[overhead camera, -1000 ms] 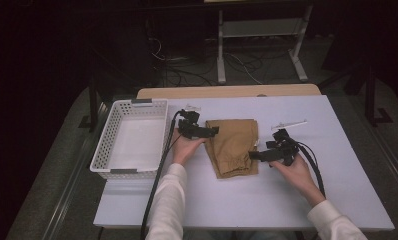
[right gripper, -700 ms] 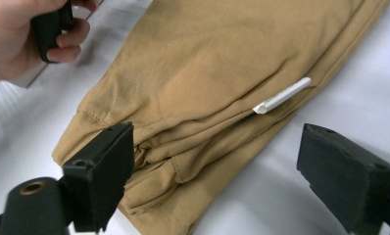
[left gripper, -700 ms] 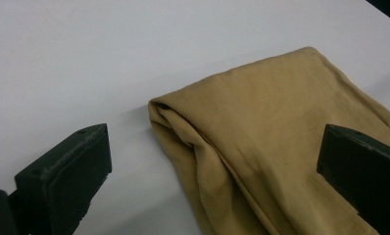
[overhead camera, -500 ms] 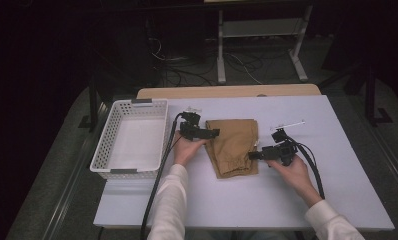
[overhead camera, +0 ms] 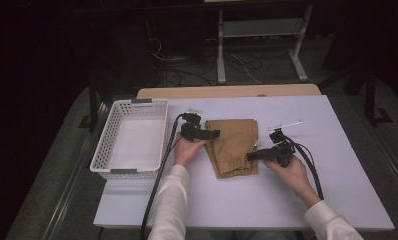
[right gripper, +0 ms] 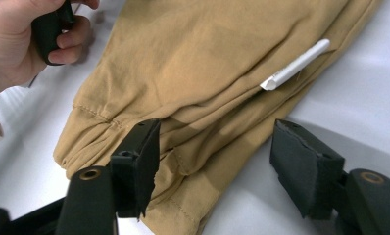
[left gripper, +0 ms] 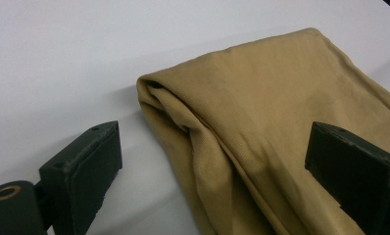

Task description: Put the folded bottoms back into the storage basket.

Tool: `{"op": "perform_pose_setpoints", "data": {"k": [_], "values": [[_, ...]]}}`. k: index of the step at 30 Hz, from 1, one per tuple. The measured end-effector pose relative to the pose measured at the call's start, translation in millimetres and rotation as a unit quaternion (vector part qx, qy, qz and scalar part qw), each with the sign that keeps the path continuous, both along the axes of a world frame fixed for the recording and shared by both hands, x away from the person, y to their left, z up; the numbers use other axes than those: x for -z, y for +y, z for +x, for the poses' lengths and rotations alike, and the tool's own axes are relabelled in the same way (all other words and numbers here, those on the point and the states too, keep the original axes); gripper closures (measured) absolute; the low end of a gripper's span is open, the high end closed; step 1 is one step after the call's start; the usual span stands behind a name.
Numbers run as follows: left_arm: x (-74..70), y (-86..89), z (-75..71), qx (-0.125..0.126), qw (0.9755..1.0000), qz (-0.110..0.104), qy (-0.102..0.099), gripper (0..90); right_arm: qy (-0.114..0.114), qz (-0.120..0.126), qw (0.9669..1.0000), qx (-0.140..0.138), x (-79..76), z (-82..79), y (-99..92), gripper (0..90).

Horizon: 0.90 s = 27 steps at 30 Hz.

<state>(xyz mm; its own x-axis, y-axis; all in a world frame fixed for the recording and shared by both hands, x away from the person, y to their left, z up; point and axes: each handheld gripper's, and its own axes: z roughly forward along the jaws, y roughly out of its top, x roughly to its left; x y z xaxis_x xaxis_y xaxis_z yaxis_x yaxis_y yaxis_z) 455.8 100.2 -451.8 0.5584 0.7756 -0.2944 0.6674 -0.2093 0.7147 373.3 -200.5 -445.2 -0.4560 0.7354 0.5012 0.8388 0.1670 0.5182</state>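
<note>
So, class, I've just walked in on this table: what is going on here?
A person holds a gripper in each hand at a white table. A folded tan garment lies in the middle. The left gripper is at its left edge and the right gripper at its right edge, both with jaws open around the cloth's edge, not yet closed. A white basket stands to the left.

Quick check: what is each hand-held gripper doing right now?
Left hand-held gripper: open, jaws astride the folded tan garment's edge.
Right hand-held gripper: open, holding nothing, at the garment's other edge.
</note>
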Motion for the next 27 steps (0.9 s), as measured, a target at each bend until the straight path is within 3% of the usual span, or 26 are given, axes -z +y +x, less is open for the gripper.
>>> {"op": "perform_pose_setpoints", "data": {"k": [2, 9, 12, 20, 21, 27], "values": [[0.4, 0.5, 0.2, 0.002, 1.0000, -0.001, 0.002, 8.5, 0.004, 0.000, 1.0000, 0.001, 0.4, 0.1, 0.1, 37.3], [1.8, 0.3, 0.9, 0.011, 0.9998, -0.010, 0.011, 25.1, 0.009, -0.002, 1.0000, 0.002, 0.4, -1.4, 5.0, 41.6], [2.0, -0.7, 0.5, 0.014, 0.9998, -0.007, 0.011, 40.1, 0.004, -0.011, 0.9999, 0.001, -0.3, -2.1, 9.1, 44.9], [2.9, -2.9, -0.2, 0.015, 0.9998, -0.004, 0.014, 65.6, -0.004, -0.021, 0.9998, -0.005, 0.0, -2.3, 17.0, 63.3], [3.0, -4.0, -0.6, 0.019, 0.9997, -0.003, 0.012, 68.8, -0.007, -0.027, 0.9996, -0.006, -1.4, -2.7, 18.9, 72.0], [-0.3, -7.0, -1.5, 0.021, 0.9997, 0.005, 0.007, 76.6, -0.007, -0.038, 0.9993, -0.006, -4.8, -4.5, 22.9, 80.3]]}}
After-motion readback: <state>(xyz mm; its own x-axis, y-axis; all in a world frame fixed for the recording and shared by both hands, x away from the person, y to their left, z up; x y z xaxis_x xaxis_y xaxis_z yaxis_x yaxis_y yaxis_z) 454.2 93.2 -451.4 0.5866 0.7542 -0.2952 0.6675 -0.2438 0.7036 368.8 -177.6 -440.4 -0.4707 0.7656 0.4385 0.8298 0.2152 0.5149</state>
